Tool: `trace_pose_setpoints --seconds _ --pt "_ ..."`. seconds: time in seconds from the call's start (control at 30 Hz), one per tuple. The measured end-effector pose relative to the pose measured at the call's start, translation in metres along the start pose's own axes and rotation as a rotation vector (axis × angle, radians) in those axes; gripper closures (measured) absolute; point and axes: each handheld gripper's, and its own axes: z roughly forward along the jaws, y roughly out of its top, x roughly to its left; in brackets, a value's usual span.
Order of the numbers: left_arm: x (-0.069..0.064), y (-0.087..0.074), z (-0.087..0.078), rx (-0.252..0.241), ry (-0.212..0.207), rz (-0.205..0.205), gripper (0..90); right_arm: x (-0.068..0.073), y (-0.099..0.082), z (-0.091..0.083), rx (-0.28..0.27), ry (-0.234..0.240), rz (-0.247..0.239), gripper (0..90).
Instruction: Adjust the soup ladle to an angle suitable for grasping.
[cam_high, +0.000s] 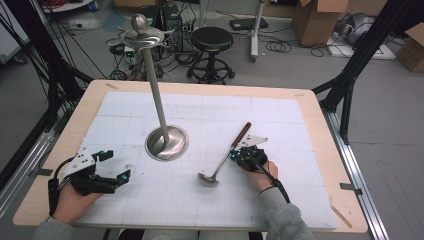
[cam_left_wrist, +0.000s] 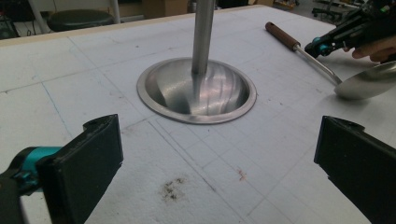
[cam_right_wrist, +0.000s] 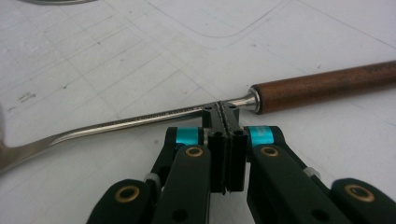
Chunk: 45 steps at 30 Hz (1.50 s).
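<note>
The right claw (cam_right_wrist: 226, 112) is pinching the wooden-handled steel ladle (cam_high: 220, 163) by its thin shank — just below the handle, for control; the left claw (cam_left_wrist: 219, 158) is idling, spread wide.

The ladle (cam_high: 226, 158) lies flat on the white counter (cam_high: 280, 125); a slim steel shaft joins a round bowl (cam_high: 208, 178) to a dark brown wooden grip (cam_right_wrist: 327, 86); the bowl sits at the near end (open side up), the grip points away and to the right; the shaft is pinched just below the wood, where a steel collar meets it; faint lettering runs along the shaft; in the left gripper view the bowl (cam_left_wrist: 369, 81) gleams at the right edge, well apart from the stand base (cam_left_wrist: 196, 91).
</note>
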Motion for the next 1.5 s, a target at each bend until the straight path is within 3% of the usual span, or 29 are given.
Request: trace_pose_setpoints --seconds 0.3,0.5,0.57,0.63,0.7,0.77,0.8,1.03,1.5 --pt "0.000 0.000 -0.002 -0.009 0.001 0.002 1.8 0.005 0.006 -0.003 -0.029 0.011 -0.001 90.0" --pt "-0.001 0.000 -0.001 -0.006 0.000 0.002 1.7 0.020 0.018 -0.006 -0.072 0.087 -0.039 90.0" --pt "-0.001 0.000 -0.001 -0.005 0.001 0.001 1.7 0.029 0.021 -0.001 -0.065 0.129 -0.062 90.0" --pt "0.000 0.000 -0.001 -0.003 0.001 0.003 1.8 0.032 0.022 0.000 -0.061 0.133 -0.066 90.0" --pt "0.000 0.000 -0.001 0.000 0.001 0.004 1.7 0.039 0.024 0.005 -0.046 0.166 -0.088 90.0" --pt "0.000 0.000 -0.001 0.001 0.000 0.003 1.7 0.041 0.025 0.007 -0.044 0.172 -0.089 90.0" --pt "-0.001 0.000 -0.001 0.000 -0.001 0.002 1.8 0.044 0.025 0.011 -0.031 0.201 -0.078 90.0" --pt "-0.001 0.000 -0.001 0.000 0.000 0.003 1.8 0.049 0.024 0.019 0.021 0.221 -0.095 90.0" --pt "0.000 0.000 -0.002 0.000 -0.005 0.000 1.7 0.049 0.023 0.017 0.034 0.232 -0.119 90.0"
